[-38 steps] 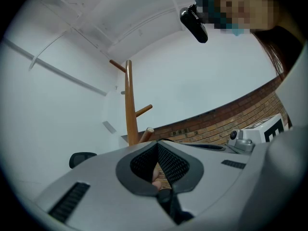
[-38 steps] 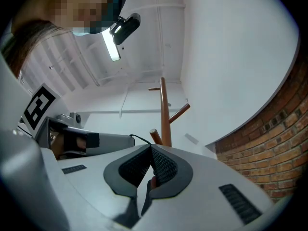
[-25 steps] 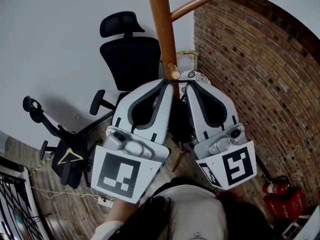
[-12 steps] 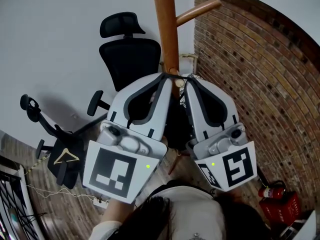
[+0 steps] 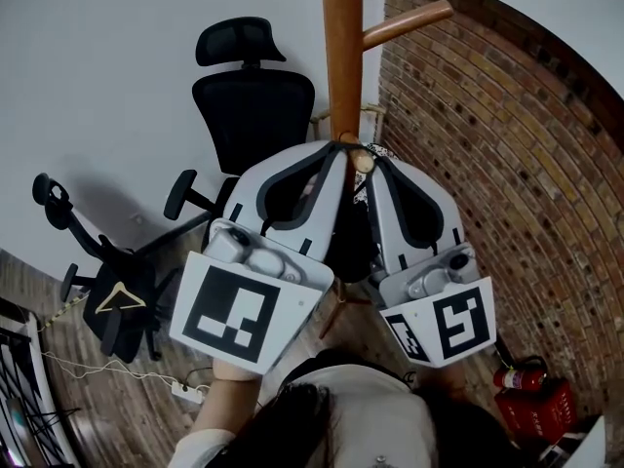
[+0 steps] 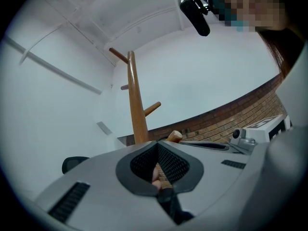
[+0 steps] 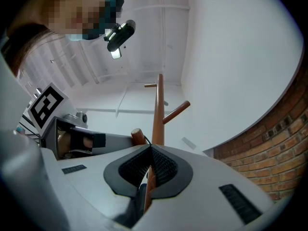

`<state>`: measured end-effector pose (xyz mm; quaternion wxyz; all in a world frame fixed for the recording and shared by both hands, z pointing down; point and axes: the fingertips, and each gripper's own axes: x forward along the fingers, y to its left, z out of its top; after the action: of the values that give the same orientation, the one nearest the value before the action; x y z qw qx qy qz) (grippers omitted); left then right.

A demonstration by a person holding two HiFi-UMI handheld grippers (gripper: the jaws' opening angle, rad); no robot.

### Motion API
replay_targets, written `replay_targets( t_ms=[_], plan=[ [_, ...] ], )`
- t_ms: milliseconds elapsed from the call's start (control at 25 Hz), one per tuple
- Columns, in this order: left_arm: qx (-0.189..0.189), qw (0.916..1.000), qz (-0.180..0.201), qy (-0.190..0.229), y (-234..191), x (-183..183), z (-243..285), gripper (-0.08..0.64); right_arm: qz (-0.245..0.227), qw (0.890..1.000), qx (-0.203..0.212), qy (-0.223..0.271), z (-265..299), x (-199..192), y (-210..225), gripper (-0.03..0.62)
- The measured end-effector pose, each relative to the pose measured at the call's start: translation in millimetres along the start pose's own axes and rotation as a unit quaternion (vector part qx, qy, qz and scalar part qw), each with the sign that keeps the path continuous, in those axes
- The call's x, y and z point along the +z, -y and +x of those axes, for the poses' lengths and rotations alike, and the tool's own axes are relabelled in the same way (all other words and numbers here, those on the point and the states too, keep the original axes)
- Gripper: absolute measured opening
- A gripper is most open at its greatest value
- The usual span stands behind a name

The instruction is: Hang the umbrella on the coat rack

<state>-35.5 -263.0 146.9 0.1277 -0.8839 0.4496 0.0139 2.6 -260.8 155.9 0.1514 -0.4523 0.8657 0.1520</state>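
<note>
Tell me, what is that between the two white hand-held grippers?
In the head view, the dark umbrella hangs between the left hand-held gripper and the right hand-held gripper, under a coat rack peg.

Dark umbrella (image 5: pixel 351 247), close beside upright wooden coat rack (image 5: pixel 341 57)

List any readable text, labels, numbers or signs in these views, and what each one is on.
Readable words or numbers: none in any view.
Pattern only, no lettering: left marker cube, black-and-white squares.
Pattern only, no lettering: right marker cube, black-and-white squares.
Too small to read: any label on the fire extinguisher.
</note>
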Motion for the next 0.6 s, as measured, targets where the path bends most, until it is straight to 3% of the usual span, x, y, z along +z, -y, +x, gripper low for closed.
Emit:
replay_targets(
  t_ms=[600],
  plan=[
    [-0.008, 0.9996, -0.028, -0.007, -2, -21, 10, 0.006, -0.003, 1.0, 0.002, -0.025, 6, -22, 1, 0.037]
  ],
)
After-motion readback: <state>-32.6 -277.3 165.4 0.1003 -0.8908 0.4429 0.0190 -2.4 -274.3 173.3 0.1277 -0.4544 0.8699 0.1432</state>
